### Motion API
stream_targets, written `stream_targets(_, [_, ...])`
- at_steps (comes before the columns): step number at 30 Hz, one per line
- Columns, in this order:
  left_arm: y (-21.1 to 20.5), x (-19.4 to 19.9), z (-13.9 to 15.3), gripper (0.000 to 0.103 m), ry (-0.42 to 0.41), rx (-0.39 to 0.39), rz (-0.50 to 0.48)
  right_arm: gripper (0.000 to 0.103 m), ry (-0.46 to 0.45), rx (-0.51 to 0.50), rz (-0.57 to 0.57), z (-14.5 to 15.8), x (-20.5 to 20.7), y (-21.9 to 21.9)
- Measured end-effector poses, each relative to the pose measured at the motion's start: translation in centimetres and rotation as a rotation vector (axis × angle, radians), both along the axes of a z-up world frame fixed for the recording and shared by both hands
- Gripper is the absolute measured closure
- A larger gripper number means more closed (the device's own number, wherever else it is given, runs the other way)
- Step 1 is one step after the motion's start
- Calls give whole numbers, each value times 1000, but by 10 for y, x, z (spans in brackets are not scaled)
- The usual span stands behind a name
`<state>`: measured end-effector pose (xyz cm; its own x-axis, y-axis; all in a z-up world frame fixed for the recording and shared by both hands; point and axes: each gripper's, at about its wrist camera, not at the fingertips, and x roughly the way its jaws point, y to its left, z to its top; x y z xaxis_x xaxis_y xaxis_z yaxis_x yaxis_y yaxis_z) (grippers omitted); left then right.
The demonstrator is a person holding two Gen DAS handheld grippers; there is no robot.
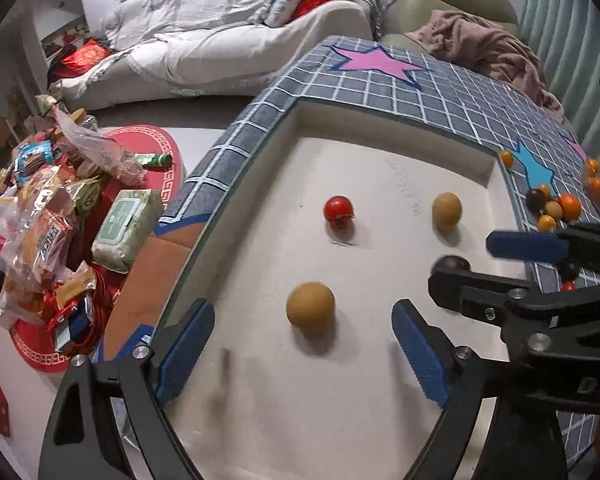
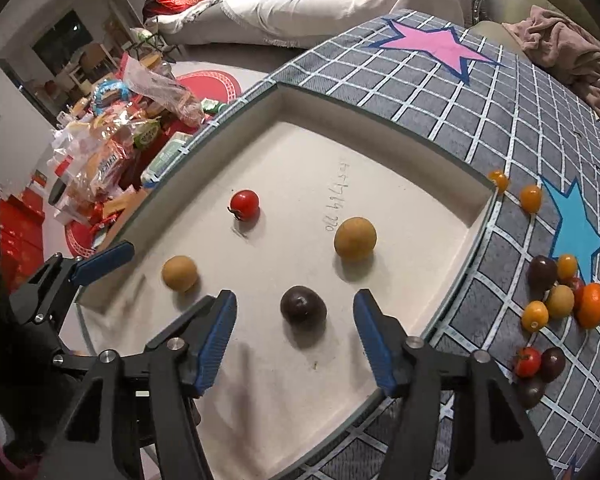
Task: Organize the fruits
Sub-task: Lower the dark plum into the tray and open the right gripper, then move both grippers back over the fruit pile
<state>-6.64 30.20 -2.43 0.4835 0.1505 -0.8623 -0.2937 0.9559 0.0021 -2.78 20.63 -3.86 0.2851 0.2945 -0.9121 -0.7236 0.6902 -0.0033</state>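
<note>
Wet wipes pkg [image 1: 126, 229], sofa [image 1: 228, 44]

The surface [image 2: 512, 128] wears a grey cloth with a white grid, a pink star [image 2: 436, 46] and a blue star [image 2: 576, 224]. A shallow white tray [image 2: 380, 148] lies on it, straight ahead of both hand-held grippers. On the cloth, right of the tray, loose fruit [image 2: 560, 300] sits in a cluster near the blue star, with two small orange ones [image 2: 530, 198] by the tray's far right corner.
</note>
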Motion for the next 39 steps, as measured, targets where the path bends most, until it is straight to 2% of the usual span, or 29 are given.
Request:
stream_targets(1, [0, 0, 0, 12, 10, 0, 0, 24, 2, 7, -4, 3, -1, -1])
stream_targets(3, [0, 0, 1, 12, 26, -5, 3, 22, 6, 21, -6, 9, -3, -5])
stream_targets(5, [0, -3, 4, 12, 34, -15, 4, 13, 2, 16, -8, 15, -6, -10])
stream_targets(6, [-1, -4, 5, 3, 37, -17, 3, 10, -8, 7, -13, 17, -8, -15])
stream_targets(7, [-2, -5, 7, 0, 42, -20, -1, 2, -15, 2, -18, 20, -9, -19])
stream_targets(8, [-3, -7, 9, 0, 38, -23, -5, 0, -19, 4, -21, 22, -10, -25])
stream_targets(14, [-15, -14, 13, 0, 76, -43, -54, 0, -16, 1, -81, 36, -12, -71])
stream_targets(19, [-34, -19, 13, 0, 113, -76, -118, 0, -59, -45, -124, 45, -15, -113])
stream_targets(24, [-64, -23, 29, 0, 85, -21, -165, 0, -89, -109, -168, 45, -15, -155])
stream_targets(32, [-129, -18, 48, 0, 61, 11, -296, 0, -97, -153, -237, 46, -5, -205])
stream_targets(35, [-149, -15, 48, 0, 70, 3, -321, 0, -89, -139, -272, 47, 3, -219])
stream_targets(39, [-170, -7, 40, 0, 91, -8, -301, 0, -65, -109, -322, 42, 13, -235])
